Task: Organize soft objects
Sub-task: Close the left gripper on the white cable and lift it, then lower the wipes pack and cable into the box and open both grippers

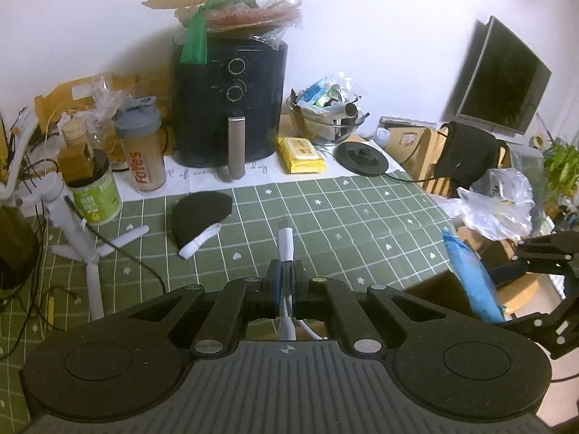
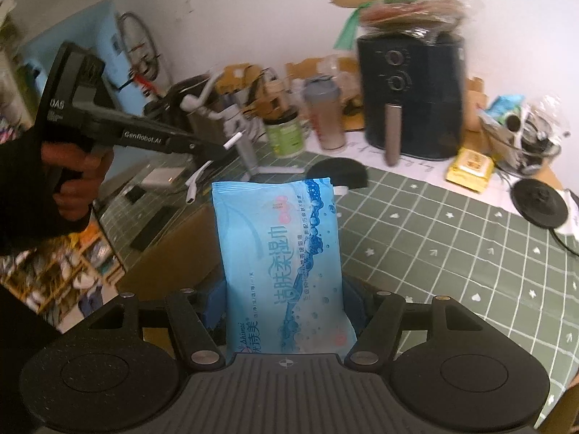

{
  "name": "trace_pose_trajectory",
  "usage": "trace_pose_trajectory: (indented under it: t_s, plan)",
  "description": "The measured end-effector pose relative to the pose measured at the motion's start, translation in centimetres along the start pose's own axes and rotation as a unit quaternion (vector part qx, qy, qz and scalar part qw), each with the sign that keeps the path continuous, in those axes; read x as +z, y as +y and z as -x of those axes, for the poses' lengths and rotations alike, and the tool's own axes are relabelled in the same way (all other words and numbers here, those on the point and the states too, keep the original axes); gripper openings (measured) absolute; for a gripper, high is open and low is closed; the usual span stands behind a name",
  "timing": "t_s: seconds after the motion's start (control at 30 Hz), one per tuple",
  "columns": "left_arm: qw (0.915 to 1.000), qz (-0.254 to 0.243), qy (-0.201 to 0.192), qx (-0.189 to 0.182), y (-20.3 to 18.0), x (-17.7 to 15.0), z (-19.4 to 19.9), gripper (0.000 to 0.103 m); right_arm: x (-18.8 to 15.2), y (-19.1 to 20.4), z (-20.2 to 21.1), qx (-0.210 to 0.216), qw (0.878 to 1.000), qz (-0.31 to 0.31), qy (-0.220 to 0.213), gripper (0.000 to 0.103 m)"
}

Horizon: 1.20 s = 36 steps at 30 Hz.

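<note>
The left claw (image 1: 286, 275) was pinched tight on a white cable (image 1: 285, 244) above the green checked table (image 1: 325, 209). The right claw (image 2: 282, 311) held a blue pack of wet wipes (image 2: 282, 253) near the table's edge. Behind them, a black air fryer (image 1: 231, 101) stood against the white wall (image 1: 380, 18), with a black pouch (image 1: 201, 213) lying in front of it.

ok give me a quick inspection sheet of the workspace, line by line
surface: green grid tablecloth, white strip at the back
job's things: blue wet-wipes pack; white cable adapter; black pouch lying on the cloth
clutter: air fryer, shaker bottle, yellow wipes pack, glass bowl
grippers: left gripper shut on the adapter; right gripper shut on the blue pack
cables: black cord runs off the kettle base
surroundings: monitor, plastic bag, white wall
</note>
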<state>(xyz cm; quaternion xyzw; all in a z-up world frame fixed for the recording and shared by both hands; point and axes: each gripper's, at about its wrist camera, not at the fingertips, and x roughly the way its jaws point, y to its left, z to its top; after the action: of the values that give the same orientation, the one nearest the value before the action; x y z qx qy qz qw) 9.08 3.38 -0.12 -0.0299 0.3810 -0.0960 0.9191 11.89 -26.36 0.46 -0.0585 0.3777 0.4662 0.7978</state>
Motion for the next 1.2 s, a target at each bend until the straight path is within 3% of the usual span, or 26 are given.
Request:
trace_pose_trajectory:
  t_s: [0.17,0.23,0.3,0.33,0.6,0.73,0.93,0.97,1.0,1.07,1.2]
  plan:
    - [0.9999,0.013,0.002,0.003,-0.6,-1.1,0.9,0.005,0.2,1.1,-0.2,0.022,0.999,0.048,0.014,0.070]
    - [0.9998,0.018,0.002,0.005,-0.7,-1.4,1.2,0.005,-0.1,1.9,-0.7,0.013,0.997,0.076,0.025,0.081]
    - [0.9997,0.025,0.003,0.007,-0.7,-1.8,1.5,0.005,-0.6,2.5,-0.9,0.013,0.995,0.094,0.027,0.101]
    - [0.9996,0.028,0.003,0.008,-0.7,-1.9,1.7,0.005,-0.9,2.6,-0.8,0.014,0.995,0.093,0.025,0.103]
    - [0.9990,0.042,0.011,0.011,-1.3,-3.3,2.7,0.005,-1.9,1.1,0.0,0.002,1.000,0.006,0.007,0.103]
    - [0.9991,0.041,0.009,0.008,-1.9,-3.4,3.2,0.005,-2.2,0.6,0.6,-0.025,0.999,-0.024,-0.007,0.103]
    - [0.9991,0.040,0.015,0.006,-2.4,-3.9,3.2,0.006,-2.3,0.5,0.3,-0.053,0.998,-0.044,0.015,0.103]
    - [0.9991,0.036,0.023,0.008,-2.6,-4.1,2.9,0.012,-2.4,0.6,0.3,-0.054,0.997,-0.046,0.016,0.103]
    - [0.9987,0.034,0.036,0.013,-2.7,-4.4,2.5,0.027,-2.5,0.7,0.3,-0.055,0.997,-0.048,0.015,0.103]
    - [0.9978,0.036,0.052,0.017,-2.7,-4.8,2.1,0.045,-2.7,0.9,0.3,-0.061,0.997,-0.053,0.016,0.103]
    - [0.9965,0.047,0.066,0.020,-2.7,-5.7,2.1,0.047,-2.9,1.3,0.0,-0.096,0.993,-0.056,0.028,0.103]
